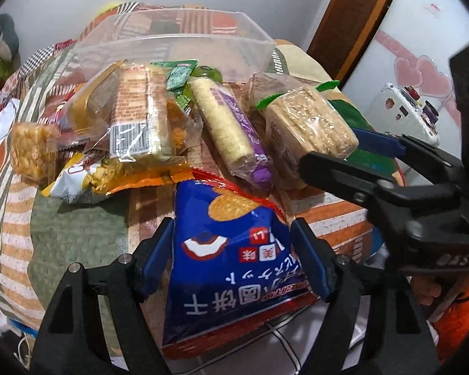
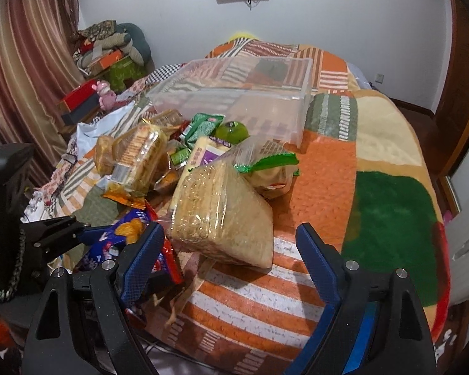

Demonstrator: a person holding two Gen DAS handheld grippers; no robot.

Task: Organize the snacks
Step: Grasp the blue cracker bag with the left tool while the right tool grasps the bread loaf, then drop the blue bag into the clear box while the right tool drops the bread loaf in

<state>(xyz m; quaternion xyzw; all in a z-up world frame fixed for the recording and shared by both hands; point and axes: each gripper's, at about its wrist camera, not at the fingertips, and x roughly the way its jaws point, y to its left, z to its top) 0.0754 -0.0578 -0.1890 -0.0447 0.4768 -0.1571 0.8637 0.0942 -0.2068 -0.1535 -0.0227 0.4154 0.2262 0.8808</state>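
We see the snacks piled on a bed w/ a patchwork blanket (image 2: 322, 168), orange, green & striped.

Far left in the left wrist view: a small puffed-grain bar (image 1: 31, 150) in clear wrap, next to it a yellow-orange pack (image 1: 109, 175), and lying on top of that a long cracker pack (image 1: 137, 109) w/ a barcode label. Small green sachets (image 1: 178, 75) sit behind it, near the clear plastic bin (image 1: 172, 40), which stands at the back of the pile; we see nothing inside it.

Centre: our left tongs (image 1: 231, 259) are narrowed onto the blue biscuit bag (image 1: 234, 250), one blue pad on each side of it, bag at the bed's near edge. Behind the bag lies a pale roll in a purple wrapper (image 1: 231, 125).

Right of that: a rice-cracker pack (image 2: 222, 212) in clear film, tilted, leaning on a green-edged pack (image 2: 272, 168). Our right tongs (image 2: 231, 259) stand wide, nothing between the pads; the left pad is just beside the rice-cracker pack's near corner, contact unclear. A green round item (image 2: 231, 131) sits by the bin's front wall.
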